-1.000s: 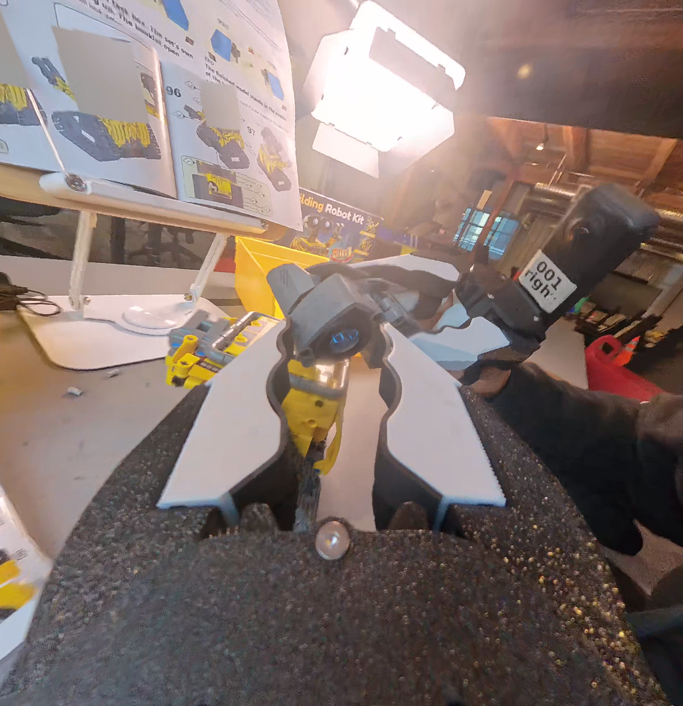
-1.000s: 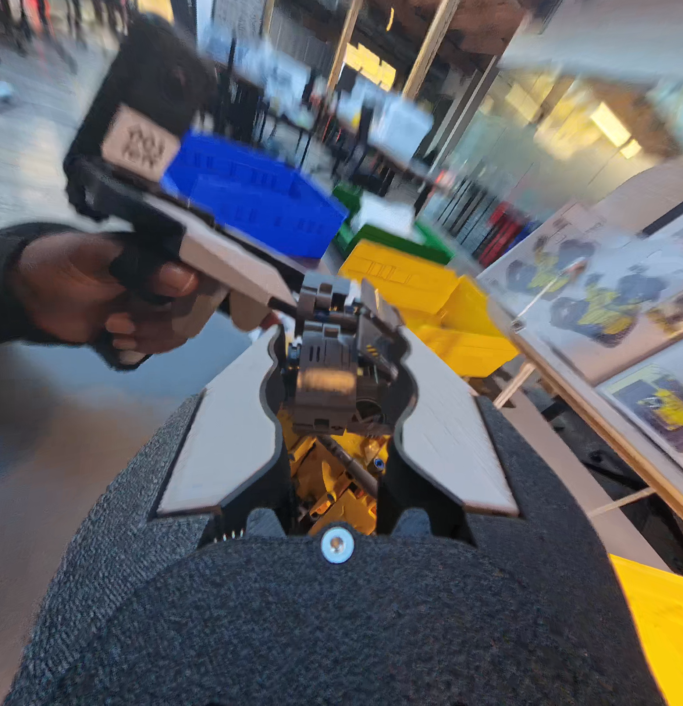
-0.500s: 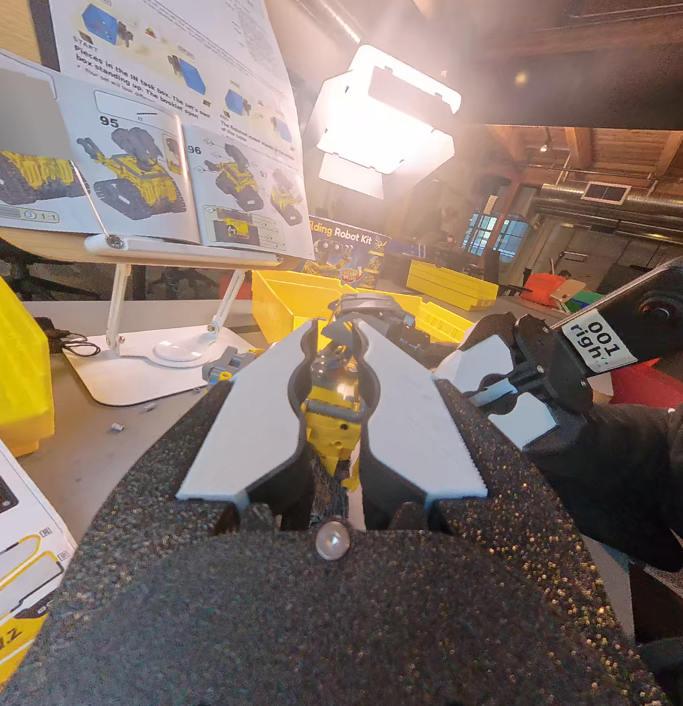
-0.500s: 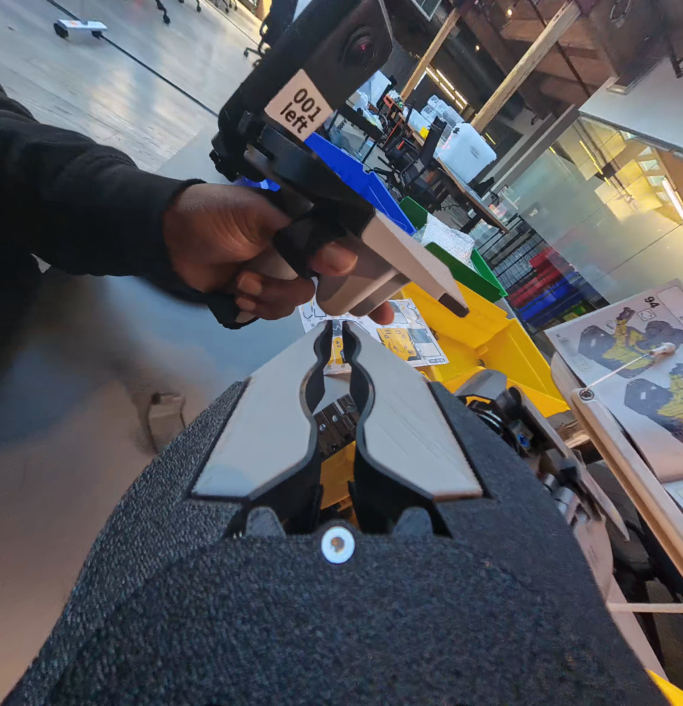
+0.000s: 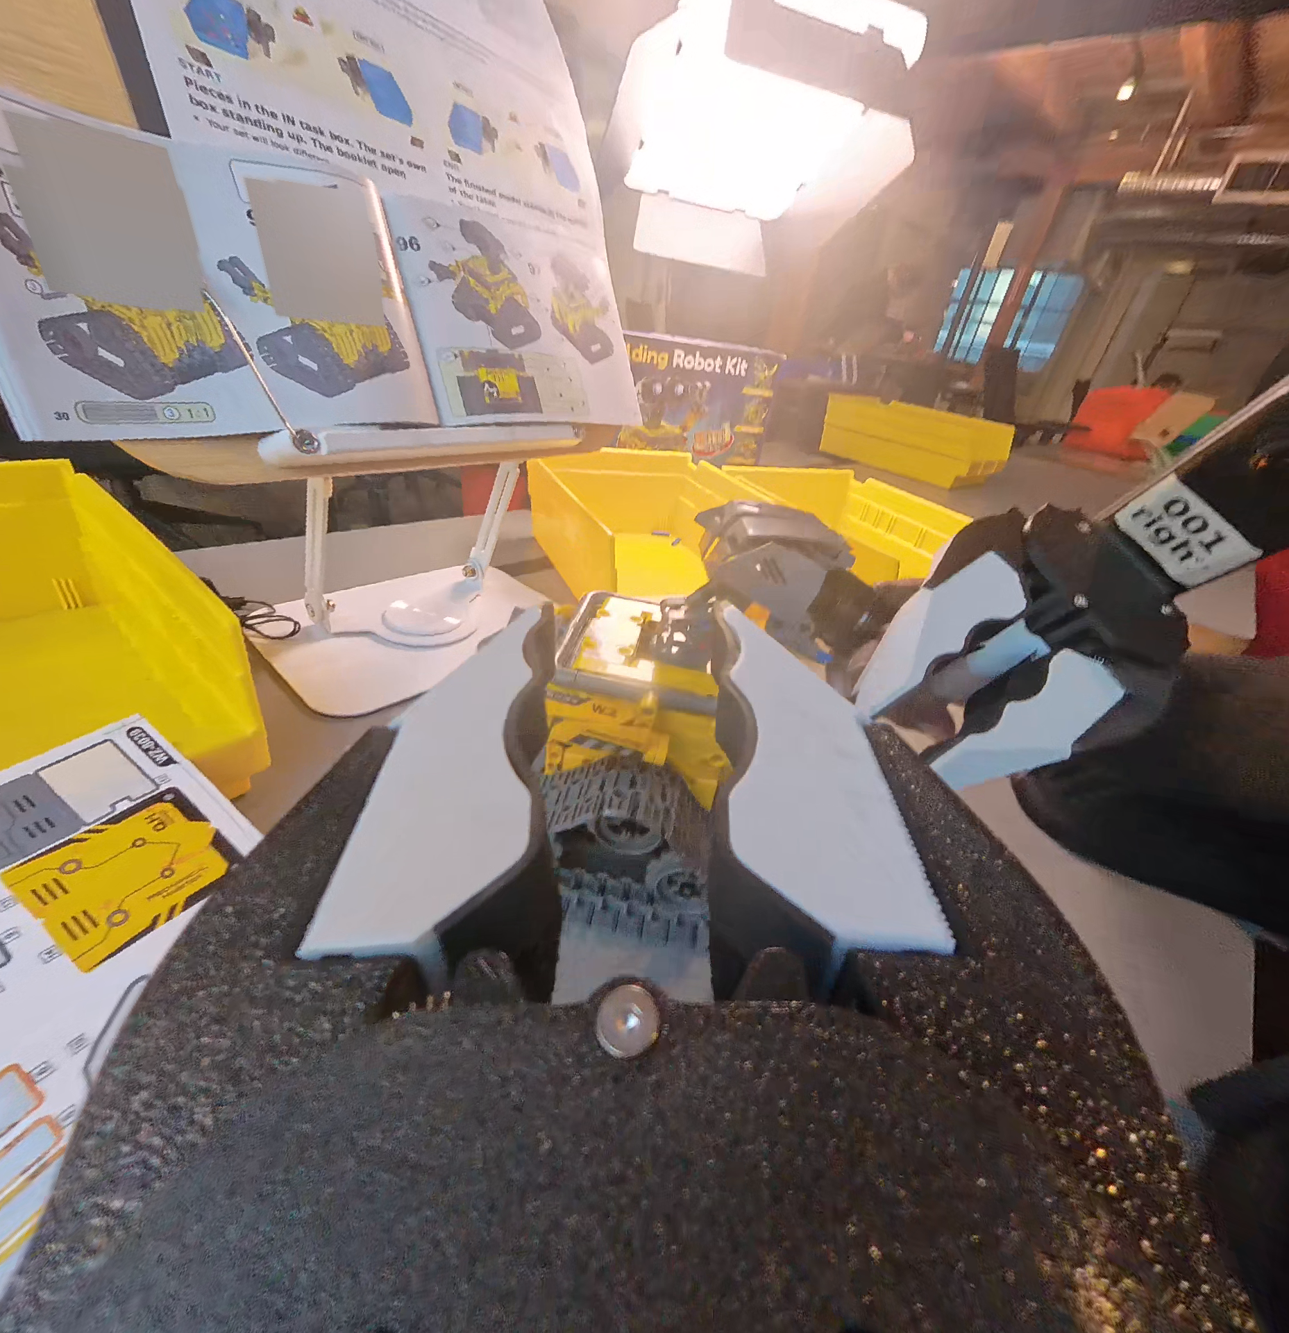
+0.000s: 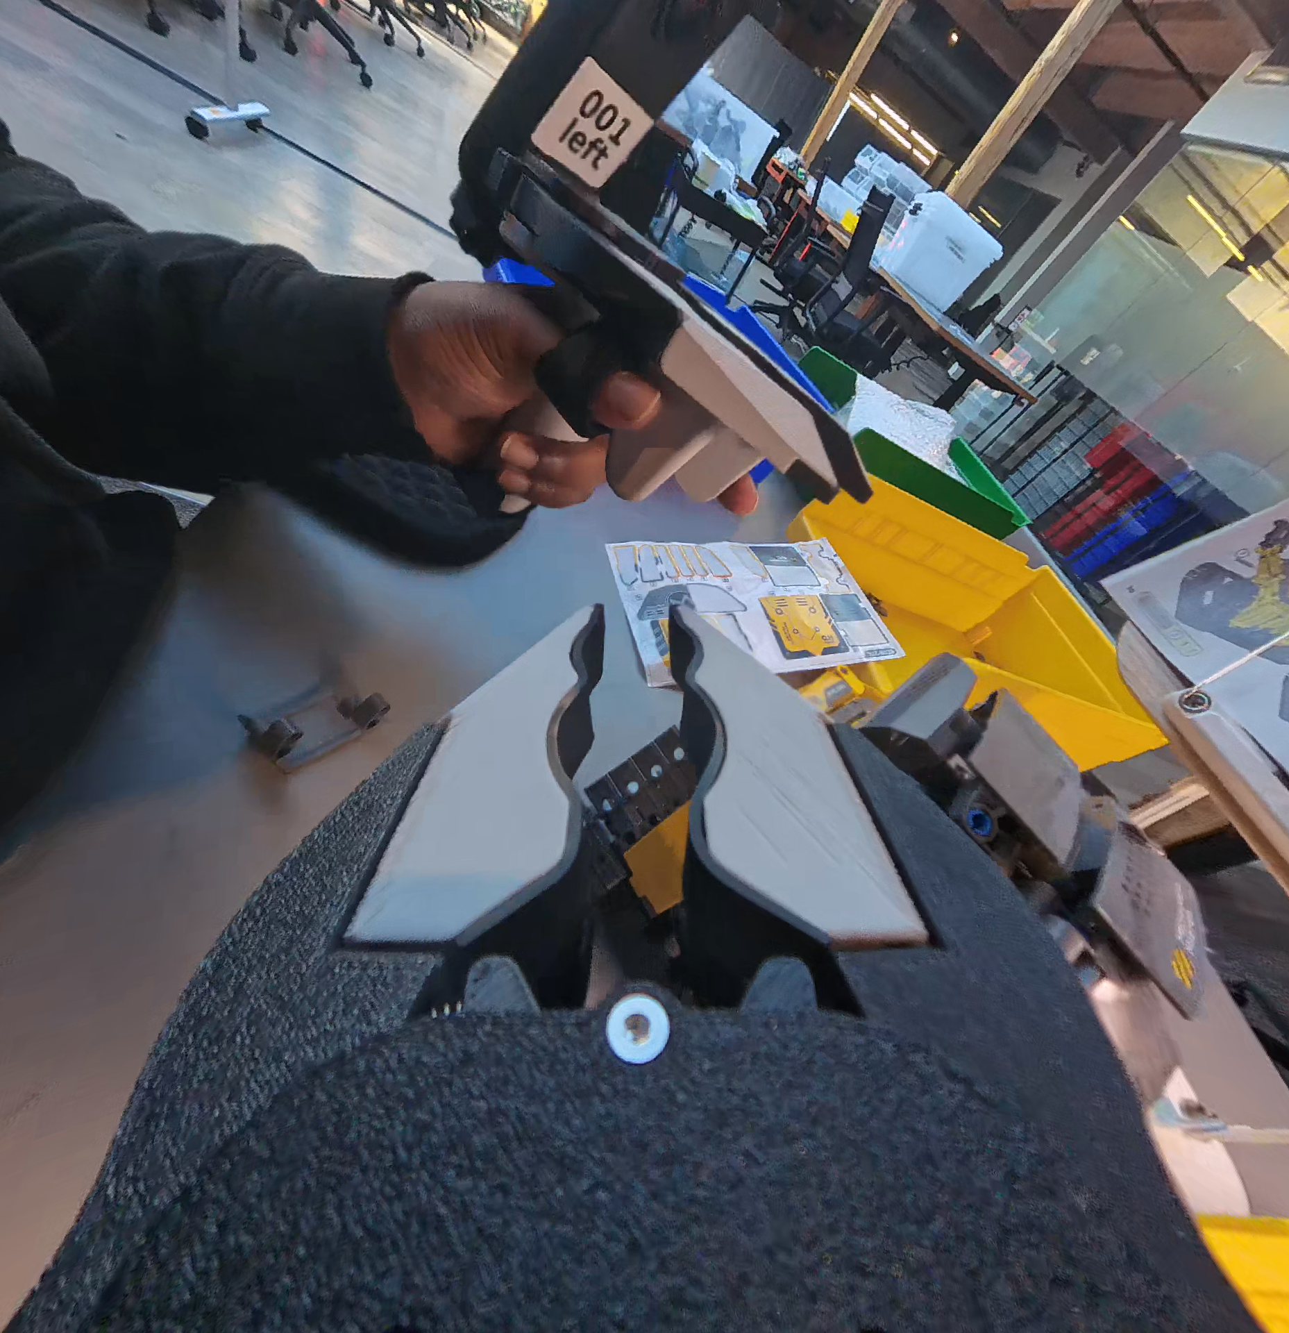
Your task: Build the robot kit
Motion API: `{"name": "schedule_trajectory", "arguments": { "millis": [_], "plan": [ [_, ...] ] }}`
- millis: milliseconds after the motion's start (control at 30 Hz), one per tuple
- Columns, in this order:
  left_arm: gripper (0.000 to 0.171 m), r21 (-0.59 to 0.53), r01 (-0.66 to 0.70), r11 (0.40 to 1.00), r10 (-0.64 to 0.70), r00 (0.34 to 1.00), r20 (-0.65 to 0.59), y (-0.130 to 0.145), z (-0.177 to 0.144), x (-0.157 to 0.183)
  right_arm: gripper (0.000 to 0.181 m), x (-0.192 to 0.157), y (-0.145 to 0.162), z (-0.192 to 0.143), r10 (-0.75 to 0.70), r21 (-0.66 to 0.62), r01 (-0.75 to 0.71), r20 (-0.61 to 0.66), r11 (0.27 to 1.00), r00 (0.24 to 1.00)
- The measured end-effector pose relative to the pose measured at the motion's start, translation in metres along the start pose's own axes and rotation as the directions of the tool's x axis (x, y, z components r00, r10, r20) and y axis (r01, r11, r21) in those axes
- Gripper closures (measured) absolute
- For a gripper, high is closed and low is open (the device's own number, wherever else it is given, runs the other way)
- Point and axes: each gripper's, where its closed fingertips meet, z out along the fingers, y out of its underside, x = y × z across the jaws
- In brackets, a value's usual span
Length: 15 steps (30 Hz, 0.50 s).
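Note:
A yellow and grey tracked robot model [image 5: 627, 692] stands on the table. My left gripper [image 5: 630, 620] is open, and its fingers frame the model's yellow body; I cannot tell if they touch it. My right gripper [image 6: 638, 613] is slightly open with bare table showing between the tips. The model's black and yellow side shows lower in the gap, and its grey head [image 6: 1016, 779] sits just to the right. In the left wrist view the right gripper [image 5: 904, 736] hovers right of the model's head. In the right wrist view a hand holds the left gripper [image 6: 836, 483] above the table.
An open instruction booklet [image 5: 338, 288] on a white stand is at the back. Yellow bins stand left [image 5: 86, 613] and behind the model [image 5: 612, 519]. A sticker sheet [image 6: 764, 599] and a loose grey piece [image 6: 309, 728] lie on the table. A bright lamp panel [image 5: 764, 122] glares above.
My left gripper's jaws have opened wide from almost shut and now look down on the model. My right gripper's jaws have parted a little. One second ago both were around the model.

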Motion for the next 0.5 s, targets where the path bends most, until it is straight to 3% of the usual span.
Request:
{"name": "schedule_trajectory", "arguments": {
  "millis": [167, 300, 500],
  "plan": [
    [0.125, -0.211, -0.116, 0.971, 0.11, 0.993, -0.038, 0.029, -0.021, -0.001, 0.16, -0.015, 0.006, -0.018, 0.07, -0.003, -0.07, 0.038, 0.998, 0.997],
    [0.124, -0.337, -0.139, 0.931, 0.117, 0.989, -0.086, 0.061, -0.038, -0.003, 0.156, -0.019, 0.014, -0.033, 0.097, -0.025, -0.096, 0.021, 0.995, 0.995],
    [0.121, -0.365, -0.159, 0.917, 0.123, 0.985, -0.121, 0.077, -0.056, 0.002, 0.153, -0.005, 0.02, -0.062, 0.125, -0.016, -0.127, -0.089, 0.992, 0.988]
  ]
}}
